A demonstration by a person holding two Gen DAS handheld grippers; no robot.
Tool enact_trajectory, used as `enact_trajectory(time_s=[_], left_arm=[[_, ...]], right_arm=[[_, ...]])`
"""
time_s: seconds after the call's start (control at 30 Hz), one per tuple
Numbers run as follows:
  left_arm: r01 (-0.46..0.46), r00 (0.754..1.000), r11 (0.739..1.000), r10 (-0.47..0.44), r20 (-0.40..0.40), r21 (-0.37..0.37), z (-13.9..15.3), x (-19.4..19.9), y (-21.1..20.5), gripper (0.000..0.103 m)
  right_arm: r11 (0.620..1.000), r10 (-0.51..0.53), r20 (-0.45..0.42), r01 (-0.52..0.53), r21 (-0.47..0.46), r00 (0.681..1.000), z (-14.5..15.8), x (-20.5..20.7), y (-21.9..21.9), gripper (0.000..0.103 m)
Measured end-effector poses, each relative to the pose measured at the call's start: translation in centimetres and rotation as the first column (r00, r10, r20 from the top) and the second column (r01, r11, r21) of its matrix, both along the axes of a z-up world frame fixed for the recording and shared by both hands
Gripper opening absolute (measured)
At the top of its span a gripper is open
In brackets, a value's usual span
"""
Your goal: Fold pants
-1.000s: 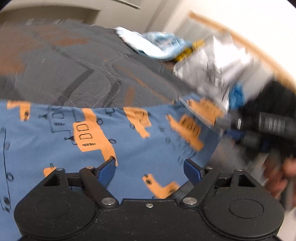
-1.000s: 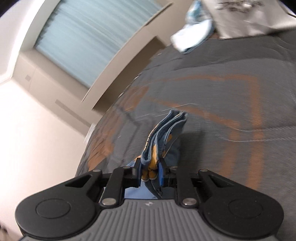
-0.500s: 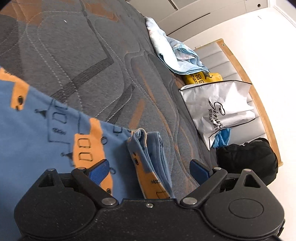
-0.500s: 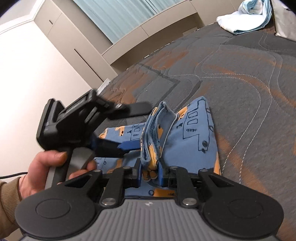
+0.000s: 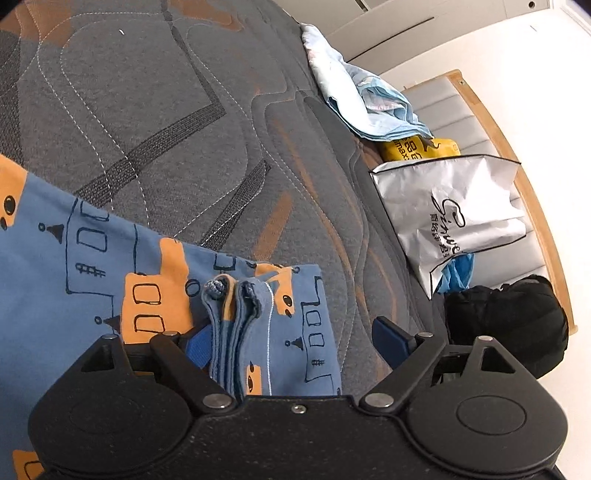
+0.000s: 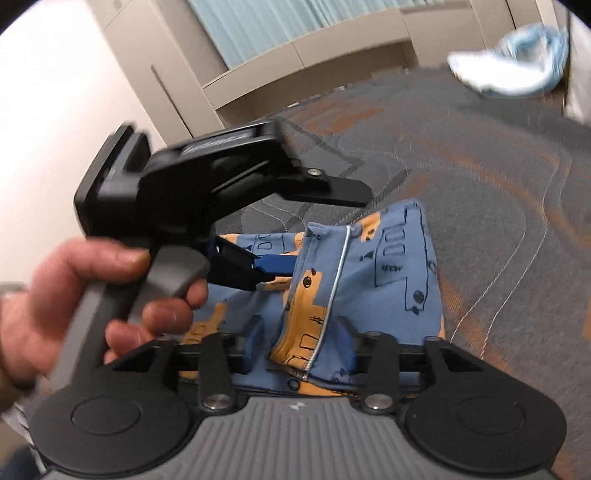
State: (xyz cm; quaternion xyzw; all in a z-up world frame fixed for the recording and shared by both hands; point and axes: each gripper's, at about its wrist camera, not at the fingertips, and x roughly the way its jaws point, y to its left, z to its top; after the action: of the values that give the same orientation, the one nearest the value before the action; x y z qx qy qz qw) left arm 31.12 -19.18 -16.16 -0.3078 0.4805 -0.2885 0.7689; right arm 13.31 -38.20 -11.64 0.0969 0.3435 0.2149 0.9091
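Blue pants (image 5: 85, 280) with orange print lie on the grey quilted bed (image 5: 166, 110). A folded-over end of them (image 5: 255, 317) stands between the fingers of my left gripper (image 5: 295, 339), which is open. In the right wrist view the same pants (image 6: 391, 266) show with the fold edge (image 6: 314, 295) rising between the fingers of my right gripper (image 6: 299, 343), which is open around it. The left gripper (image 6: 273, 266) comes in from the left there, held in a hand (image 6: 74, 295), its blue fingertip at the fold.
At the bed's far right lie a light blue and white cloth pile (image 5: 365, 99), a yellow packet (image 5: 417, 147), a silver bag (image 5: 454, 206) and a black bag (image 5: 509, 321) against a padded wooden headboard (image 5: 498, 122). Cabinets and a window (image 6: 295, 33) stand beyond the bed.
My right gripper has opened and let go of the folded end, which now lies lower on the pants. My left gripper has moved in so the fold sits between its fingers.
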Motion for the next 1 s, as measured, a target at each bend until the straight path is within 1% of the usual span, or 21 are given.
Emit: enact_trajectory(time_s=[0.07,0.13,0.2,0.3,0.4,0.47,0.5,0.53,0.57,0.6,0.63,0.67,0.73,0.77,0.9,0.93,1.0], left_arm=[[0.008,1.0,1.0,-0.008,-0.005,0.006,0.1,0.1,0.0,0.086],[0.009,1.0,1.0,-0.009,-0.015,-0.004,0.1,0.1,0.1,0.086],[0.015,0.999,1.0,-0.015,-0.034,-0.022,0.2,0.1,0.0,0.086],[0.019,0.998,0.999,-0.022,-0.062,-0.045,0.3,0.1,-0.4,0.086],[-0.002,0.995,0.997,-0.006,-0.097,-0.078,0.2,0.2,-0.5,0.086],[-0.014,0.994,0.996,0.004,-0.106,-0.088,0.2,0.3,-0.3,0.086],[-0.014,0.994,0.996,0.004,-0.106,-0.091,0.2,0.3,-0.3,0.086],[-0.013,0.994,0.995,0.003,-0.105,-0.095,0.3,0.3,-0.3,0.086],[-0.01,0.995,0.995,0.0,-0.104,-0.099,0.4,0.4,-0.3,0.086],[-0.007,0.995,0.995,-0.004,-0.102,-0.104,0.4,0.3,-0.2,0.086],[-0.005,0.995,0.994,-0.006,-0.102,-0.105,0.4,0.3,-0.3,0.086],[-0.001,0.995,0.994,-0.01,-0.103,-0.105,0.4,0.3,-0.4,0.086],[0.011,0.996,0.996,-0.02,-0.09,-0.09,0.7,0.2,-0.6,0.086],[0.027,0.997,0.998,-0.031,-0.072,-0.064,1.0,0.2,-0.9,0.087],[0.079,0.997,0.996,-0.078,-0.021,0.045,1.6,0.0,-1.9,0.089],[0.089,0.996,0.994,-0.089,-0.008,0.068,1.7,0.0,-2.1,0.088],[0.097,0.995,0.991,-0.099,0.015,0.088,1.7,-0.1,-2.2,0.079]], right_arm=[[0.994,0.031,0.058,-0.025,-0.103,0.998,0.5,-1.1,1.7,0.053],[0.979,0.059,0.117,-0.034,-0.2,0.991,0.8,-2.6,3.2,0.055],[0.966,0.073,0.158,-0.03,-0.258,0.985,0.9,-3.6,4.2,0.055],[0.938,0.079,0.179,-0.012,-0.347,0.981,0.5,-4.2,5.7,0.055],[0.895,0.079,0.194,0.017,-0.446,0.978,-0.1,-4.6,6.9,0.055],[0.87,0.079,0.212,0.037,-0.491,0.974,-0.5,-4.8,7.6,0.055],[0.863,0.074,0.218,0.046,-0.502,0.973,-0.5,-4.8,7.8,0.053],[0.862,0.068,0.216,0.051,-0.504,0.974,-0.6,-4.8,7.8,0.049],[0.861,0.063,0.208,0.052,-0.506,0.976,-0.7,-4.7,7.9,0.04],[0.863,0.063,0.204,0.049,-0.502,0.977,-0.7,-4.7,7.8,0.037],[0.867,0.061,0.201,0.048,-0.496,0.978,-1.0,-4.2,7.8,0.036],[0.869,0.061,0.201,0.047,-0.493,0.978,-1.1,-4.1,7.8,0.032],[0.873,0.062,0.206,0.047,-0.485,0.977,-1.2,-3.8,7.8,0.022],[0.882,0.055,0.217,0.055,-0.469,0.975,-1.0,-3.9,7.7,0.02],[0.902,0.043,0.266,0.077,-0.425,0.963,0.5,-4.8,7.5,0.019],[0.906,0.041,0.277,0.081,-0.416,0.96,0.9,-5.2,7.5,0.019],[0.91,0.041,0.283,0.081,-0.406,0.958,1.4,-5.6,7.6,0.019]])
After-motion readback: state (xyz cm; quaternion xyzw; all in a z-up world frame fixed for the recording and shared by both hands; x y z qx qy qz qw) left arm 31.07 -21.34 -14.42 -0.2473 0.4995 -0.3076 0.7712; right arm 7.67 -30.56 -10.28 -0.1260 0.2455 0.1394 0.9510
